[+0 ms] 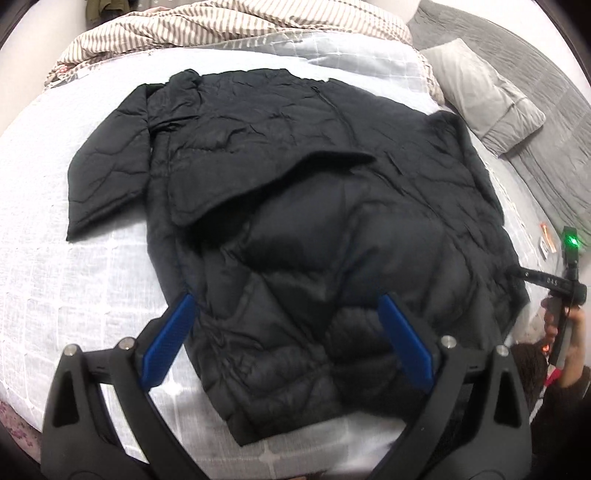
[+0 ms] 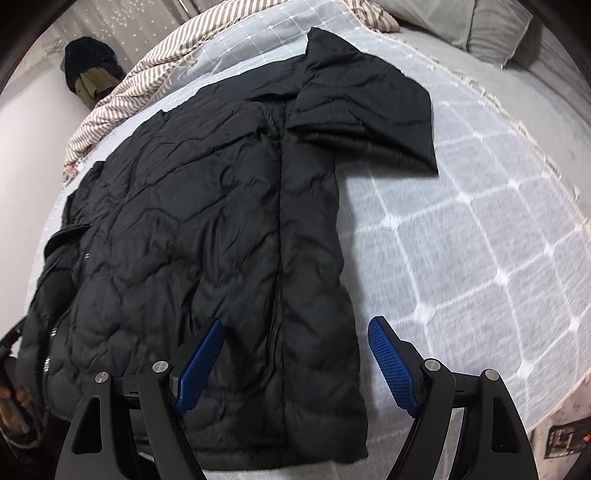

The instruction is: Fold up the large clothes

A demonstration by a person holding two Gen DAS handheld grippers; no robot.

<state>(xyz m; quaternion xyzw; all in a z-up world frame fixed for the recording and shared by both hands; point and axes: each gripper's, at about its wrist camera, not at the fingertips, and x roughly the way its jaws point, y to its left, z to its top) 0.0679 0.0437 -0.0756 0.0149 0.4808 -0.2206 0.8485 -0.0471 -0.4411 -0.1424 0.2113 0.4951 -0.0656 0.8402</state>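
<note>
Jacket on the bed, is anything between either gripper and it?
Nothing visible. The left gripper and right gripper both hang open right over the near hem of the jacket, with only air between.

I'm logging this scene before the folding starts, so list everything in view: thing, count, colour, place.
jacket: one, black, spread flat on the bed, one front panel folded back, sleeves out to both sides.
blanket: one, pale grey with white grid, under the jacket.
striped bedding: one, beige and white, bunched at the bed's far end.
pillow: one, grey, far right on the bed.
hanging clothes: dark and olive, by the far wall.
left tongs: blue pads, open, over the jacket's near edge.
right tongs: blue pads, open, over the jacket's near right edge.
hand: one, holding the right tongs' handle.
</note>
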